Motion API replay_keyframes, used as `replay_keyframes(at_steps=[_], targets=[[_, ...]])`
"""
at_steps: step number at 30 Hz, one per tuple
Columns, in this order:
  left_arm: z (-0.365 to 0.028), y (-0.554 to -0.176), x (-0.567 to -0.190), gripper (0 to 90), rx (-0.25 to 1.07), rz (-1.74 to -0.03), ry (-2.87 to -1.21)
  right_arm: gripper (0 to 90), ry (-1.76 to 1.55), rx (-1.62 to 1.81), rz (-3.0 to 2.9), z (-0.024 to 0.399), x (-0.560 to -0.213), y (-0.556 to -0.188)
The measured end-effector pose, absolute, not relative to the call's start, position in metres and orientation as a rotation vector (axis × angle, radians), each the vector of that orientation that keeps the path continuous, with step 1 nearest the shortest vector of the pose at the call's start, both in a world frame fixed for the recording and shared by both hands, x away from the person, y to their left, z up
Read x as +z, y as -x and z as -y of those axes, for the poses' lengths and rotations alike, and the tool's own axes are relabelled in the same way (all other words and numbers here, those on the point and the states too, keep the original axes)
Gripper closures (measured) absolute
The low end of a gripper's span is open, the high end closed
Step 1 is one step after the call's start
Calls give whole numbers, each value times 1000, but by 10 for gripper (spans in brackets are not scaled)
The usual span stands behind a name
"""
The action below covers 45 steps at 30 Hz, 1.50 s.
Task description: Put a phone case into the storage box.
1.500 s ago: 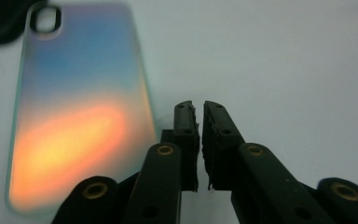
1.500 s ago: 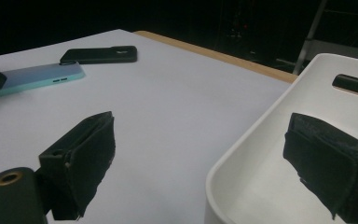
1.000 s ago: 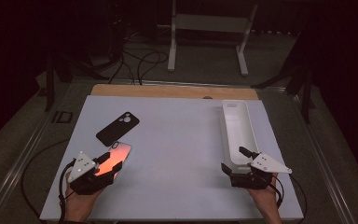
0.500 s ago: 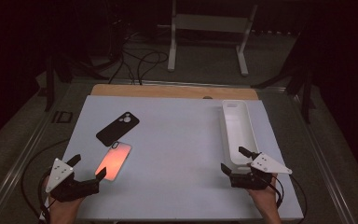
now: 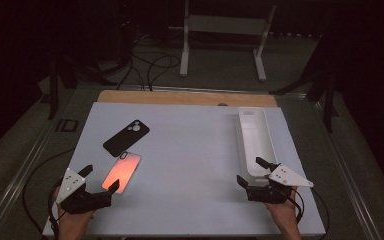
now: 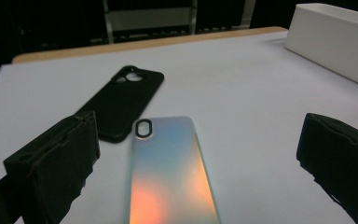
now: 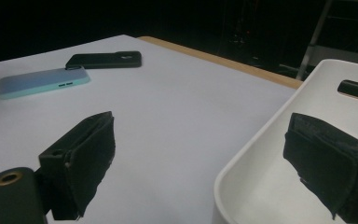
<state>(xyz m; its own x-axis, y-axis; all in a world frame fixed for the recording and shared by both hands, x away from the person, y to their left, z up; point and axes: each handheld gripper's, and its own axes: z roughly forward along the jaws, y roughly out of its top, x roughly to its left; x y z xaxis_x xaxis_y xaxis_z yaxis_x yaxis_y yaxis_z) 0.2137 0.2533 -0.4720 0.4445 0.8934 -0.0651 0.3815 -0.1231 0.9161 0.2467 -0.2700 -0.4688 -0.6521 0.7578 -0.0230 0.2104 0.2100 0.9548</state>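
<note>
The left claw (image 5: 99, 178) stands wide apart with nothing gripped, having just been opening. The iridescent phone case (image 5: 122, 171) lies flat on the white tabletop (image 5: 190, 165) just off its tips at 1 o'clock, untouched. A black phone case (image 5: 126, 137) touches that case's far end at 12 o'clock. The right claw (image 5: 248, 171) gapes empty astride the white tray's (image 5: 255, 137) near rim.

White table top (image 5: 195, 165) | wooden strip (image 5: 185, 97) along its far edge | metal stand (image 5: 225, 30) on floor behind (cables (image 5: 150, 65) beside it)
</note>
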Motion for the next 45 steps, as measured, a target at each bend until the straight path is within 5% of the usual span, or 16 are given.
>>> replay_keyframes(at_steps=[45], targets=[[-232,-284,-522,35,451,-1379,-2123,89,-892,1439,-2000,270,-469,-248]])
